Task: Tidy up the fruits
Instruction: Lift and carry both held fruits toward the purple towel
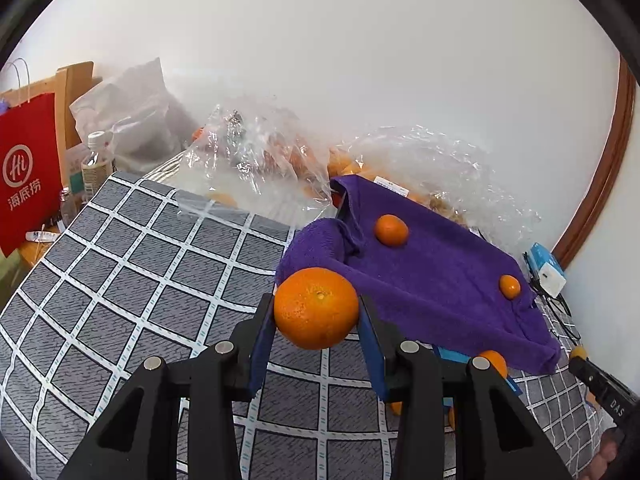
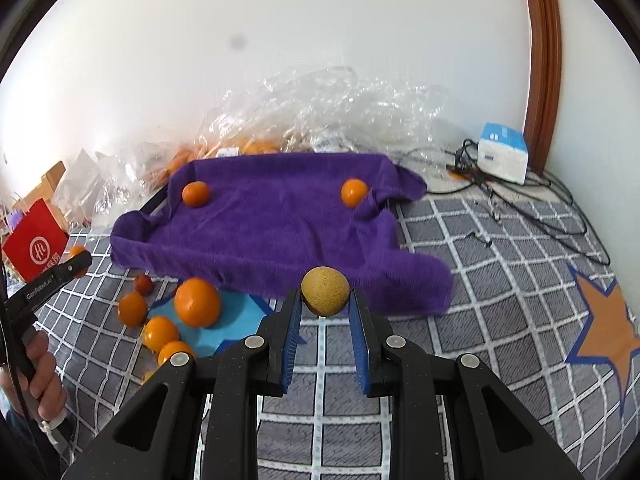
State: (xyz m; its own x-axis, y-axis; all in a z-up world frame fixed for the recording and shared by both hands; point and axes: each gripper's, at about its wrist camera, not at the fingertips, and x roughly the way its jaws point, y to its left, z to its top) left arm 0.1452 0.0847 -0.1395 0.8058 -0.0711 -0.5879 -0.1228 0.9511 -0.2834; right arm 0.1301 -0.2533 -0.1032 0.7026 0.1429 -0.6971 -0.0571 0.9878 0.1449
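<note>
Two oranges (image 2: 195, 194) on one purple towel (image 2: 280, 220)

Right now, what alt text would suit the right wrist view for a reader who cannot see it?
The right gripper holds a small tan, rough-skinned round fruit above a grey checked cloth. Beyond lies a purple towel with two oranges on it, and more oranges sit loose to the left.

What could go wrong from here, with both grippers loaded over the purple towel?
1. The left gripper pinches the orange only at its fingertips; it could slip out.
2. The purple towel sags over its support, so the two small oranges on it may roll.
3. The tan round fruit in the right gripper also sits at the tips.
</note>
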